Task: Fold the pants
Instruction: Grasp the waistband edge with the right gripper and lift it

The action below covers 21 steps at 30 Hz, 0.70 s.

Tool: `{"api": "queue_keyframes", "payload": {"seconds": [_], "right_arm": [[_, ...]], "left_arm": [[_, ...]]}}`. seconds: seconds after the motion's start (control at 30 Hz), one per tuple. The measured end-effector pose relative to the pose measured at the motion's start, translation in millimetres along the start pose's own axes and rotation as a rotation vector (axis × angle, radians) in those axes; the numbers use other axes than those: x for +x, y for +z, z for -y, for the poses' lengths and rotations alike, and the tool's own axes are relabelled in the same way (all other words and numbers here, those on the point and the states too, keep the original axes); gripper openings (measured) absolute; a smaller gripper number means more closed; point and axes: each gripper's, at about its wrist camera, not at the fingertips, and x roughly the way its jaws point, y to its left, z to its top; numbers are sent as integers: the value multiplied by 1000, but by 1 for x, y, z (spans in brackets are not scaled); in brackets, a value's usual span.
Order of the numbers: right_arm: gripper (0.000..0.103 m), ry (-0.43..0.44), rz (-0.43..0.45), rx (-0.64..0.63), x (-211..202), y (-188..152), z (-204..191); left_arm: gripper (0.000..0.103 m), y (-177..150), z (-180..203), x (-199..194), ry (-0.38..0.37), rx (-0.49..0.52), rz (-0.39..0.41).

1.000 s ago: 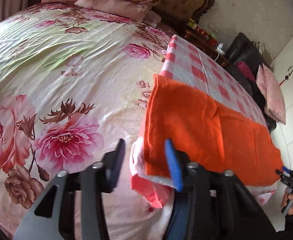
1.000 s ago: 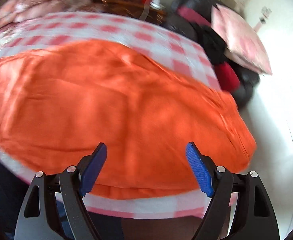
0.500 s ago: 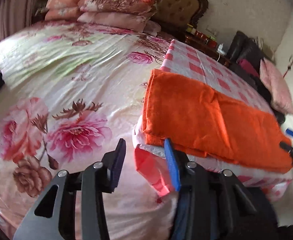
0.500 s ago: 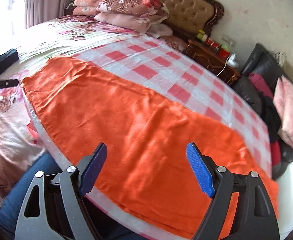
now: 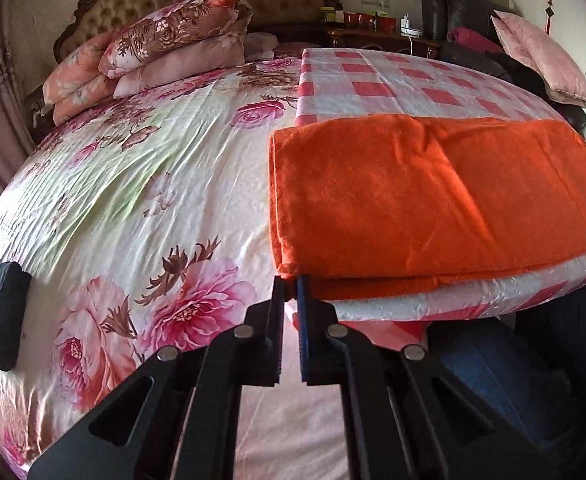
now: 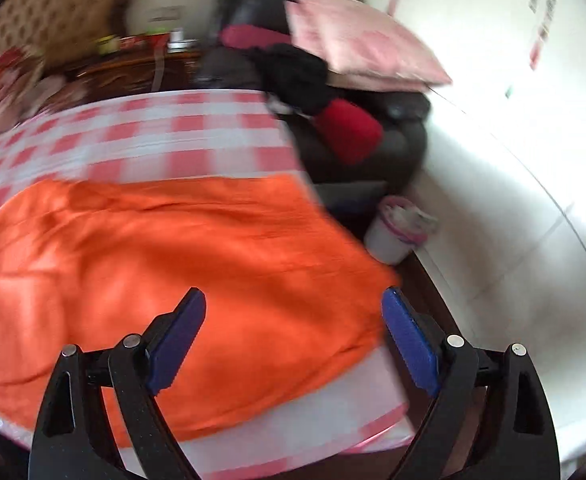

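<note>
Orange pants (image 5: 413,200) lie folded lengthwise on a pink-and-white checked cloth (image 5: 393,80) at the bed's near edge. My left gripper (image 5: 289,280) is at their near left corner. Its jaws are closing to a thin gap, and the fabric's corner is pinched at the tips. In the blurred right wrist view, my right gripper (image 6: 293,296) hovers above the right end of the pants (image 6: 173,260). Its jaws are opening wide and the blue pads grip nothing. The checked cloth (image 6: 173,140) shows beyond and below the pants.
The floral bedcover (image 5: 133,180) stretches left, with stacked pillows (image 5: 173,40) at the headboard and a black object (image 5: 1,320) at its left edge. A person's jeans leg (image 5: 493,380) is under the cloth's edge. A dark sofa (image 6: 353,140), pink cushion (image 6: 353,44) and white bin (image 6: 393,236) stand to the right.
The left jaws have closed from wide apart onto the pants' near left corner, and that gripper has rolled. The right gripper has swung to the right end of the pants and spread slightly wider.
</note>
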Motion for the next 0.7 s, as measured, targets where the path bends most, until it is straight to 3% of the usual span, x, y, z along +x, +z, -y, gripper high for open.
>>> {"api": "queue_keyframes", "payload": {"seconds": [0.07,0.13,0.27,0.33,0.37,0.47,0.57,0.6,0.63,0.67,0.7], "right_arm": [[82,-1,-65,0,29,-2,22],[81,119,-149,42,51,-12,42],[72,169,-181,-1,43,-13,44],[77,262,-169,-15,31,4,45],[89,294,-141,-30,26,18,42],[90,371,-101,-91,29,56,36],[89,425,-192,-185,74,97,10],[78,421,-223,-201,88,101,4],[26,406,-263,-201,101,103,0],[20,406,-314,-186,113,103,-1],[16,398,-309,-164,115,100,2]], "left_arm": [[6,3,2,5,26,27,-22],[5,6,1,8,30,16,-33],[5,11,4,12,58,-9,-54],[5,14,6,12,70,-9,-66],[5,16,7,13,75,-9,-74],[5,20,6,14,76,-23,-90],[5,23,8,16,93,-27,-106],[5,23,9,16,98,-32,-108],[5,24,8,16,100,-43,-110],[5,23,8,16,101,-56,-110],[5,23,6,15,102,-70,-107]]}}
